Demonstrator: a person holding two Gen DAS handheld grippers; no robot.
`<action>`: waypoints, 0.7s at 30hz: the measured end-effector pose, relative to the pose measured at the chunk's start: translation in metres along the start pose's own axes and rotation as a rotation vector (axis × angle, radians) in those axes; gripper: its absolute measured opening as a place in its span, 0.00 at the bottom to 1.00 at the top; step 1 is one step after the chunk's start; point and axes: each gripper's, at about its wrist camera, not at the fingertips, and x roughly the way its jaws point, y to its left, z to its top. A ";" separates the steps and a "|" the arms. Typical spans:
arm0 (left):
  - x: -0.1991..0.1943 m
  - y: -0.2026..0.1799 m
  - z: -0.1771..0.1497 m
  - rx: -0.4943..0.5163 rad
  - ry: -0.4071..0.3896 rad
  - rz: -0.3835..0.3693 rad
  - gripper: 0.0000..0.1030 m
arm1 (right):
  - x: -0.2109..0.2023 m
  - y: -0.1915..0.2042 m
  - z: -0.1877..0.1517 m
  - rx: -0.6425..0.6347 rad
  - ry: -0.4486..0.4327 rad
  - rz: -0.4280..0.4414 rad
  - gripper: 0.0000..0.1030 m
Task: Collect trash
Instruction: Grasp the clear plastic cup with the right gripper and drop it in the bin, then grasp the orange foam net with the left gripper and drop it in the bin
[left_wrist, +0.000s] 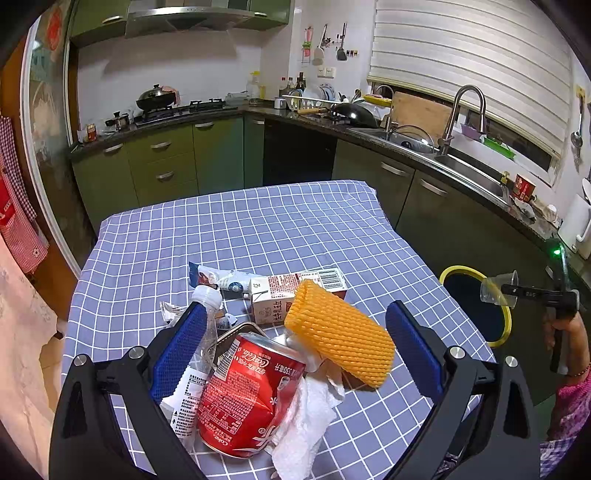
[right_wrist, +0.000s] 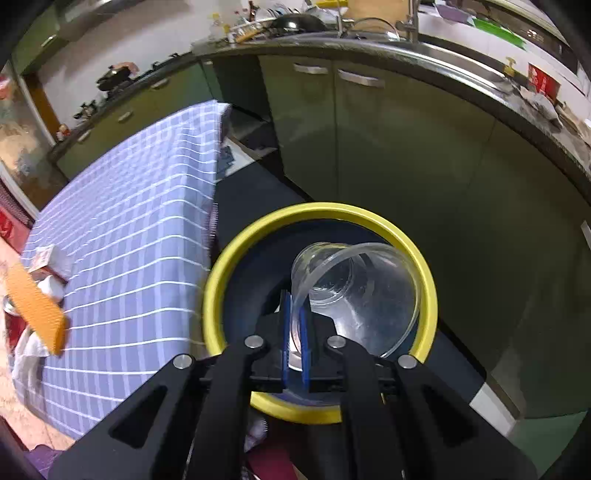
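Note:
In the left wrist view my left gripper (left_wrist: 298, 314) stands open over a heap of trash on the blue checked tablecloth (left_wrist: 240, 225). Between its blue pads lie a crushed red cola can (left_wrist: 251, 398), an orange foam net sleeve (left_wrist: 340, 332), white tissue (left_wrist: 306, 421) and a clear plastic bottle (left_wrist: 208, 325). A milk carton (left_wrist: 291, 295) and a wrapper (left_wrist: 221, 278) lie just beyond. My right gripper (right_wrist: 293, 310) is shut on the rim of a clear plastic cup (right_wrist: 354, 291), held over the yellow-rimmed bin (right_wrist: 317, 212). The same cup (left_wrist: 495, 290) and bin (left_wrist: 460, 271) show at the right of the table.
Green cabinets (left_wrist: 173, 162) and a dark counter with a sink (left_wrist: 469, 173) and stove (left_wrist: 177, 109) run behind and to the right. The bin stands on the floor between the table edge (right_wrist: 214, 206) and the cabinets (right_wrist: 406, 155). A person's hand (left_wrist: 565, 328) holds the right gripper.

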 end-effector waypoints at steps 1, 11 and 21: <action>0.000 0.001 -0.001 0.000 0.000 0.001 0.93 | 0.006 -0.002 0.000 0.003 0.008 -0.018 0.05; 0.005 0.001 0.000 0.004 0.010 0.002 0.93 | 0.025 -0.015 0.003 0.029 0.034 -0.052 0.21; 0.021 -0.007 0.000 0.050 0.053 0.003 0.94 | 0.012 0.009 0.001 -0.018 0.011 0.011 0.27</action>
